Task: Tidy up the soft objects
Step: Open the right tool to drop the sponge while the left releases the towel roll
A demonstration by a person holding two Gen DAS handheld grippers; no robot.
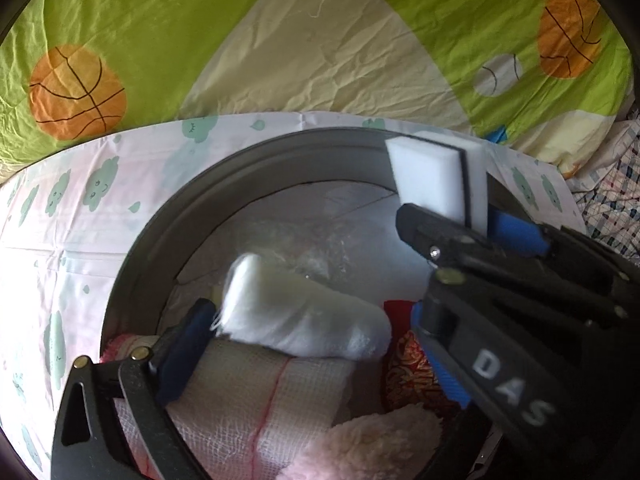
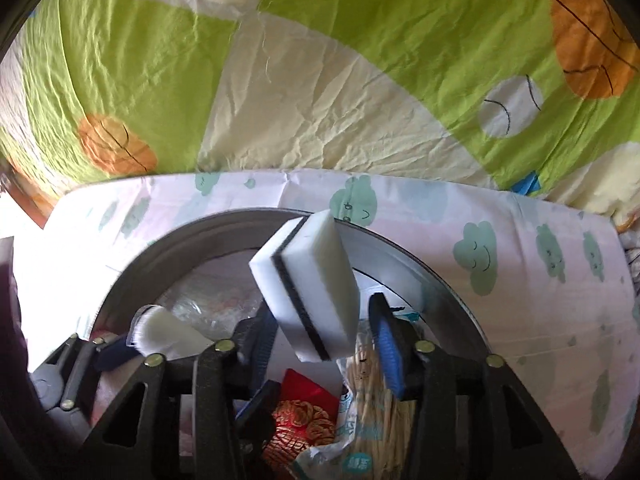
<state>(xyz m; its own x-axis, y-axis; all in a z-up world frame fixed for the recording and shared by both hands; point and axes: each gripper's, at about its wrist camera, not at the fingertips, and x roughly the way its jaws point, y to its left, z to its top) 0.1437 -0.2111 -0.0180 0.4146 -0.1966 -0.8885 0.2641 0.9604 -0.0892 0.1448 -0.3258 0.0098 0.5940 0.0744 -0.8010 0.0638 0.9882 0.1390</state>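
Left wrist view shows us "DAS" in white on our right gripper (image 1: 472, 236), jaws slack beside the white sponge (image 1: 434, 178). Our left gripper (image 1: 316, 344) gapes wide around the gauze roll (image 1: 304, 316) lying in the grey bin (image 1: 224, 168).

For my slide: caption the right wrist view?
White sponge between the right gripper's parted fingers above a grey basket of soft items.

A white sponge (image 2: 310, 284) with a black middle layer stands tilted above the round grey bin (image 1: 168, 216). Inside the bin, a white gauze roll (image 1: 304, 320) lies across a folded mesh cloth (image 1: 260, 400), beside a red patterned pouch (image 1: 408, 376) and fluffy pink cloth (image 1: 372, 444).
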